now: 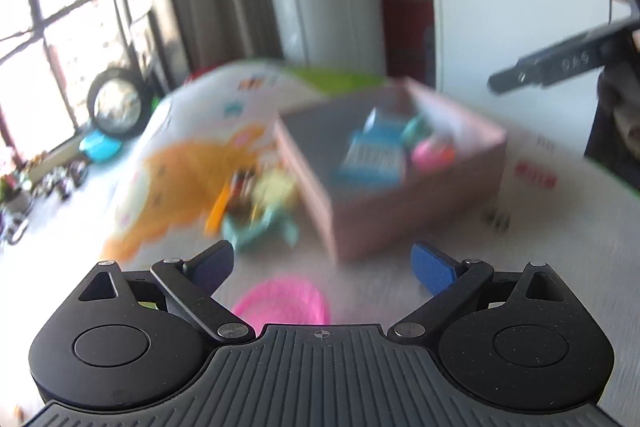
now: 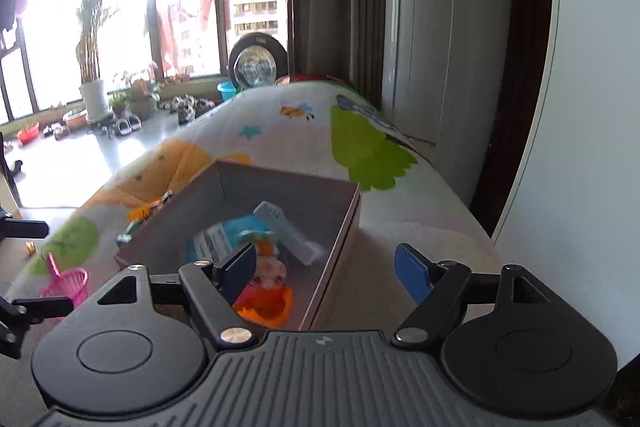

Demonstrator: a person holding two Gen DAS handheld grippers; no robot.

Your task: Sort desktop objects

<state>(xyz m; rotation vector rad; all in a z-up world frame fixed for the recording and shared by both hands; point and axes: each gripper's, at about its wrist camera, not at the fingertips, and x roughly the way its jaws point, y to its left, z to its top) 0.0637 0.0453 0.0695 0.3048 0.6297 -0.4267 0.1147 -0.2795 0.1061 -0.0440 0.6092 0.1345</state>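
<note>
A pink cardboard box (image 1: 408,219) stands on the cloth-covered table. It holds a blue packet (image 2: 224,235), a white ribbed piece (image 2: 288,231) and an orange toy figure (image 2: 268,291). My right gripper (image 2: 326,255) hangs open over the box's near right corner, with nothing between its fingers. My left gripper (image 1: 322,251) is wide open and empty in front of the box, in a blurred view. Just under it sits a pink basket (image 1: 280,303). A small heap of toys (image 1: 256,211) lies left of the box. One finger of the right gripper (image 1: 560,67) shows at the upper right.
The table wears a cartoon-print cloth (image 2: 300,131) with orange and green patches. Grey curtains (image 2: 340,7) and a white wall (image 2: 580,147) stand behind and to the right. Potted plants (image 2: 94,91) and a tyre (image 2: 258,61) sit by the window on the left.
</note>
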